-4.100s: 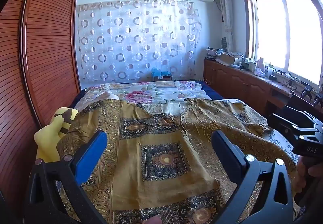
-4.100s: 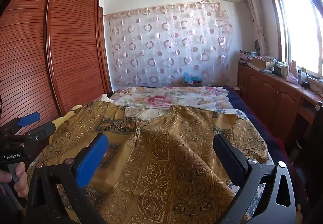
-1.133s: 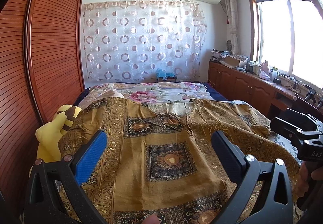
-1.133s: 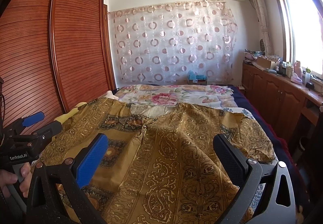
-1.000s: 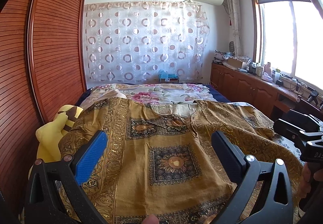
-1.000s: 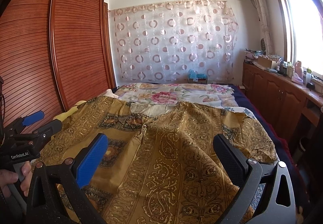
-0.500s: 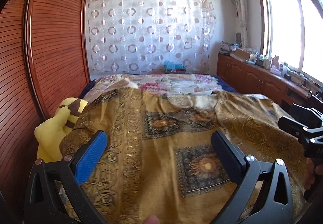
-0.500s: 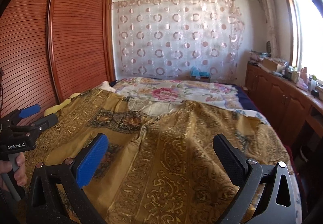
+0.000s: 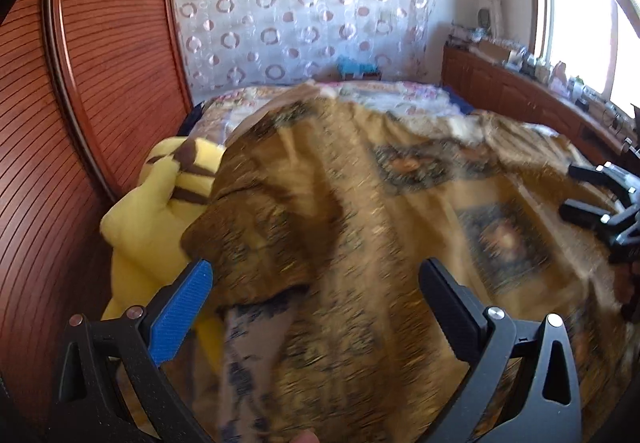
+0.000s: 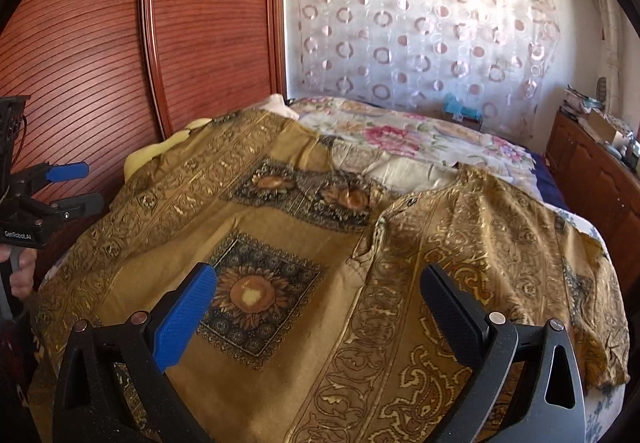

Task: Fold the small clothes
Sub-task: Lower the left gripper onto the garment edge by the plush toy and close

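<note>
A gold-brown patterned garment with sunflower squares lies spread flat on the bed; it also shows, blurred, in the left wrist view. My left gripper is open and empty, above the garment's left sleeve edge. It appears at the left edge of the right wrist view. My right gripper is open and empty, above the garment's middle front. It appears at the right edge of the left wrist view.
A yellow plush toy lies at the bed's left edge against the wooden wardrobe. A floral bedspread covers the far bed. A wooden cabinet with clutter runs along the right under the window.
Both grippers have swung left and lower toward the bed. The left view now faces the garment's left sleeve and plush toy, blurred by motion. Both grippers stay open.
</note>
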{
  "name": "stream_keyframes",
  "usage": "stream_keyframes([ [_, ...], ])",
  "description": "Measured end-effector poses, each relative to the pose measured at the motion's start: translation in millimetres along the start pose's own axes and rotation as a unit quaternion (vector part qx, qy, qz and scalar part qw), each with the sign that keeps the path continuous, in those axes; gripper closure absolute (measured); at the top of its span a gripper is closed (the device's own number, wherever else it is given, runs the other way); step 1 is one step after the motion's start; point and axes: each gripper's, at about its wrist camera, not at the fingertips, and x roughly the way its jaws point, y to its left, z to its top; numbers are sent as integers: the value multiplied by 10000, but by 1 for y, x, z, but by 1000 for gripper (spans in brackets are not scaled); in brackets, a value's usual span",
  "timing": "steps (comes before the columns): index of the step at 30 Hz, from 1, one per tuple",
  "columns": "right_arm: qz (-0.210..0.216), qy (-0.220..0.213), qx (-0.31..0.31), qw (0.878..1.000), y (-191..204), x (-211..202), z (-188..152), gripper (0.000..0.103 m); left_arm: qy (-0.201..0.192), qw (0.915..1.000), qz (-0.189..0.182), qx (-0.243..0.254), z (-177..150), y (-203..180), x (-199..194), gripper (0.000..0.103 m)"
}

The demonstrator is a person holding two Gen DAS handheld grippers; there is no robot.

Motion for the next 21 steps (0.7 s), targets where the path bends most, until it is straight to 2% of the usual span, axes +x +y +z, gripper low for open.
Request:
stream_keyframes([
  [2,-40,79,-57,9999,-1,1,0,2,178,9998,-23,-39,-8,11,5,2],
  [6,-178,200,-211,9994,1,7,0,2,515,9983,-136,-246,-20,31,15,14],
  [12,-201,224,-204,9993,9,20,-1,3,812,9959,-80,-395,-24,50,32,22],
  [15,-242,264,-232,9991,11,21,-1,3,951,9949,-42,-326,-23,55,42,23],
  [17,-295,271,-283,9988,15,22,-2,3,1013,9938,-148,-445,-22,62,48,23],
  [21,-323,238,-334,9986,17,19,-3,3,1026,9917,-338,-697,-18,74,55,38],
])
